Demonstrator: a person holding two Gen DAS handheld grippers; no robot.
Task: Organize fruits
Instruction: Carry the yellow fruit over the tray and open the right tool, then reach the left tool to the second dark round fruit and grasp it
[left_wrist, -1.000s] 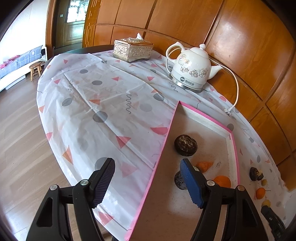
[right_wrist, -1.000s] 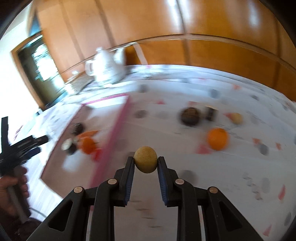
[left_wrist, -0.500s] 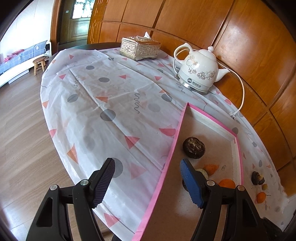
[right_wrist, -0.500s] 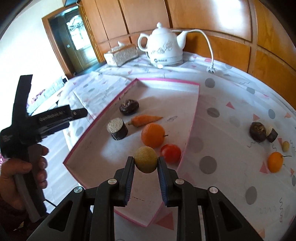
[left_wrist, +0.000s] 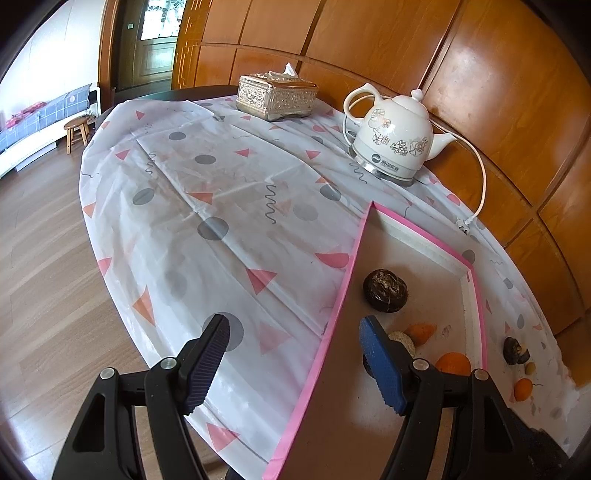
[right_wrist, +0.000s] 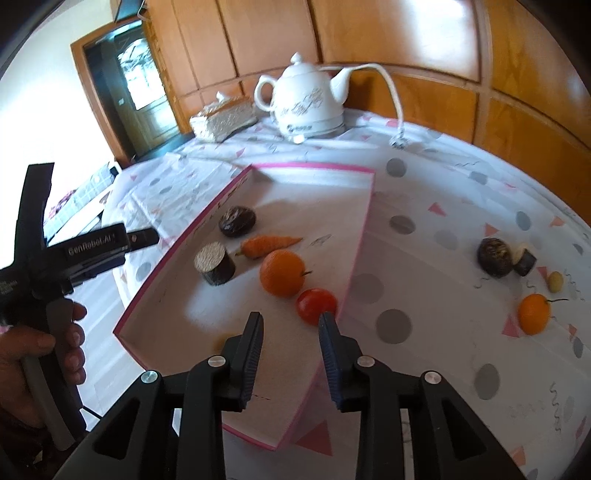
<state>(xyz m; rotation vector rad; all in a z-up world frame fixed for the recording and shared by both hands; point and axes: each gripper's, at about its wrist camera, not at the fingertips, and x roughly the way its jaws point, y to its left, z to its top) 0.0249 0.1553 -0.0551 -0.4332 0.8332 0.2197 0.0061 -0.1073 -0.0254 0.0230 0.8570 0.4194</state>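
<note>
Both claws spread wide, empty: right claw (right_wrist: 291, 334) over tray (right_wrist: 155, 299) (left claw (left_wrist: 293, 347) too).

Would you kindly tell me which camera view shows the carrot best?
The right wrist view: the carrot lies whole and unobstructed in the tray, between the dark fruit and the orange. The left wrist view shows only an orange end of it beside the left gripper.

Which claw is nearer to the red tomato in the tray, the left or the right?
Right. The right claw hangs open with one fingertip just beside the red tomato. The left claw straddles the tray edge at the opposite side, farther away.
</note>
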